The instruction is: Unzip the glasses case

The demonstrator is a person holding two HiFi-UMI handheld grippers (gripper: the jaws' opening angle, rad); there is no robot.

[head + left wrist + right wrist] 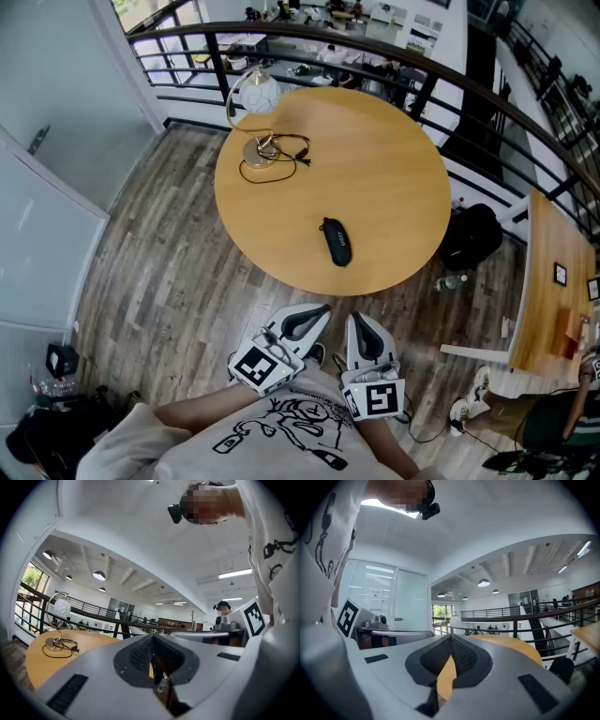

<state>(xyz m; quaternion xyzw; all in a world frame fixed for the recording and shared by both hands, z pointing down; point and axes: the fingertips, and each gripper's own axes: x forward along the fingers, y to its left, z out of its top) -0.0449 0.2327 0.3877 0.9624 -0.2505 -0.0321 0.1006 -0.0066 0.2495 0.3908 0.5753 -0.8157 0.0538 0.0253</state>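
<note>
The black glasses case (pixel 336 242) lies zipped on the round wooden table (pixel 394 169), near its front edge. Both grippers are held close to the person's chest, short of the table edge and well apart from the case. The left gripper (pixel 317 316) is shut with nothing in it, and its tip points toward the table. Right beside it, the right gripper (pixel 357 322) is also shut and empty. In the left gripper view the left gripper (pixel 152 637) shows jaws closed together, with the table top beyond. In the right gripper view the right gripper (pixel 451 637) has its jaws meeting at the tip. The case shows in neither gripper view.
A globe lamp (pixel 255 94) with a looped black cable (pixel 279 150) stands at the table's far left. A black backpack (pixel 472 234) and a bottle (pixel 452 281) lie on the floor to the right. A dark railing (pixel 441 80) curves behind the table. A second wooden table (pixel 553 281) is at the right.
</note>
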